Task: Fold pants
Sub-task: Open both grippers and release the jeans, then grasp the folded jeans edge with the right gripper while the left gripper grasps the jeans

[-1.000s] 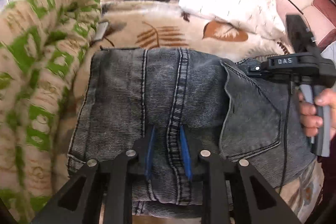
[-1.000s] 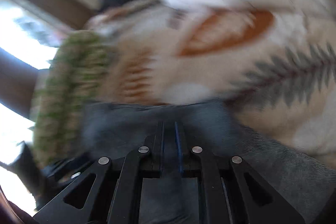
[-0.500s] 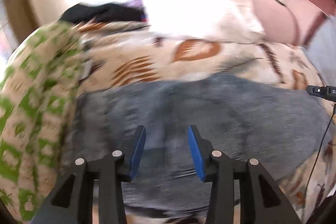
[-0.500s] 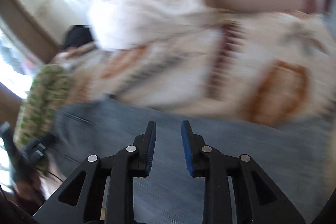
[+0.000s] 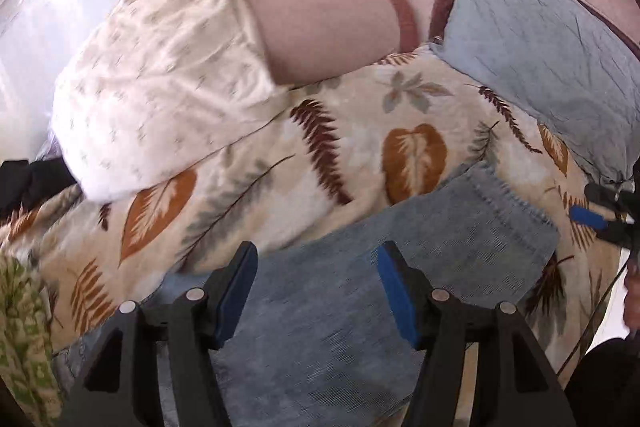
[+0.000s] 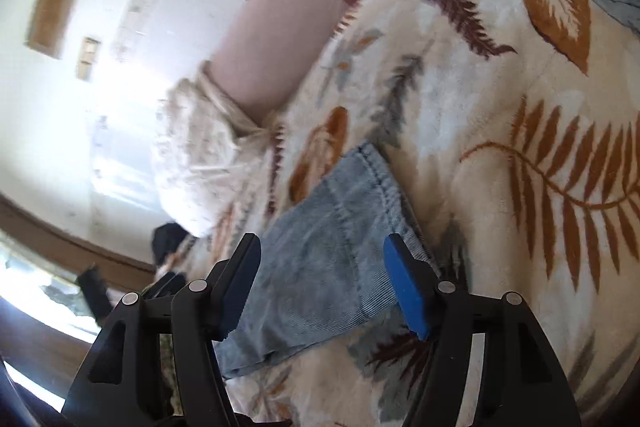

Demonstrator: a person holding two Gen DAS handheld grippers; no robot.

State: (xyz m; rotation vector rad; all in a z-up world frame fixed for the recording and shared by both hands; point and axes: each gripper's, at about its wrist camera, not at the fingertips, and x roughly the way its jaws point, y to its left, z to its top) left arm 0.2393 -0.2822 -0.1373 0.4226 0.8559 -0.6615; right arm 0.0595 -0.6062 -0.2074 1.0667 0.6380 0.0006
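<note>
The left gripper (image 5: 316, 287) tilts steeply downward; its two black fingers stand well apart, the blue pads (image 5: 394, 287) face each other with nothing pressed between them; its jaws have just been opening. The right gripper (image 6: 322, 287) points at a shallower slope and is rolled to one side; its blue-padded fingers (image 6: 406, 291) are likewise spread with nothing gripped; its jaws have just been opening too. In the left wrist view the right gripper shows at the right edge, one blue pad outward, with part of the hand (image 5: 632, 301) below it.
</note>
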